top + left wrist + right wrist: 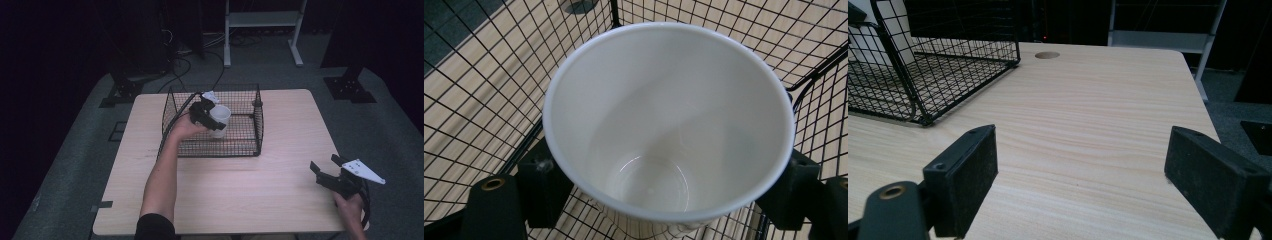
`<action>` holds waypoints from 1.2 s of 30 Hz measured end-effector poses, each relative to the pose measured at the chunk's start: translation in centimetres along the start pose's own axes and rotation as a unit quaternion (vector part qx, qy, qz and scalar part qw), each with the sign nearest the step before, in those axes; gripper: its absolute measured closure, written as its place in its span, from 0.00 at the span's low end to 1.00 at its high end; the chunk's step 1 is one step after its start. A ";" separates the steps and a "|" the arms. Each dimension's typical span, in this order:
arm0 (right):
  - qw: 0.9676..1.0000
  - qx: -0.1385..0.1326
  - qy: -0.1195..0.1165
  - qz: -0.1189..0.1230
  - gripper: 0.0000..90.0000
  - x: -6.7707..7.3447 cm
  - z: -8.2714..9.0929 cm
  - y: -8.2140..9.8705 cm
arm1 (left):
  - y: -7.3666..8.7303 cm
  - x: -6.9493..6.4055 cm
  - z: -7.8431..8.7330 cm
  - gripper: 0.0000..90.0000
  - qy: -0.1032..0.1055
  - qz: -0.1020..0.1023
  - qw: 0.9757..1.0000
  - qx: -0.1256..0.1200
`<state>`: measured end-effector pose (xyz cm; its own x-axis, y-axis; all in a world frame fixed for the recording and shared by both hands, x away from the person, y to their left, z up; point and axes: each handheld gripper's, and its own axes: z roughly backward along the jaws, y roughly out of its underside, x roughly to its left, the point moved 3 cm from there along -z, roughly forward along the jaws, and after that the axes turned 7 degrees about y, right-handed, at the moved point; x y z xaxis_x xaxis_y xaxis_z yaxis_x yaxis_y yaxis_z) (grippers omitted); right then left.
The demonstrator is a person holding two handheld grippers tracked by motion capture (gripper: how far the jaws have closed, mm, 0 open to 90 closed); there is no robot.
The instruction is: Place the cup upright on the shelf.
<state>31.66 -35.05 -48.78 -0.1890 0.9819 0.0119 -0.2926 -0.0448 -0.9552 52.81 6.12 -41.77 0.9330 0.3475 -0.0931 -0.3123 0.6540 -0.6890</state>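
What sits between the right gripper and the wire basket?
Nothing: bare wooden table runs from the open right gripper to the wire basket, seen in the right gripper view and the high view.

A white cup (669, 125), black wire basket (250, 145), pale wood-grain table (240, 185).

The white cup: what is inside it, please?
The white cup is empty; its bare inner wall and bottom show in the left gripper view. What lies under it in the wire basket is covered by the cup itself.
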 end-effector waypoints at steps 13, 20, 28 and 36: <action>1.000 0.000 -0.001 -0.001 0.14 0.0 0.0 0.0 | 0.5 0.3 -0.6 0.24 -0.001 0.005 1.000 0.019; 1.000 -0.001 -0.001 0.000 0.14 0.0 0.0 0.0 | 0.7 0.4 -0.8 0.24 0.004 0.011 1.000 0.026; 1.000 -0.001 -0.001 -0.001 0.14 0.0 0.0 0.0 | 0.7 0.3 -1.2 0.24 0.008 0.008 1.000 0.027; 1.000 0.000 -0.001 0.000 0.14 0.0 0.0 0.0 | 0.9 0.4 -1.1 0.23 0.009 0.008 0.999 0.030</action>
<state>31.63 -35.03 -48.78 -0.1901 0.9817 0.0125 -0.2923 -0.0444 -0.9553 53.10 6.10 -43.22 0.9306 0.3465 -0.1181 -0.3376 0.6879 -0.6426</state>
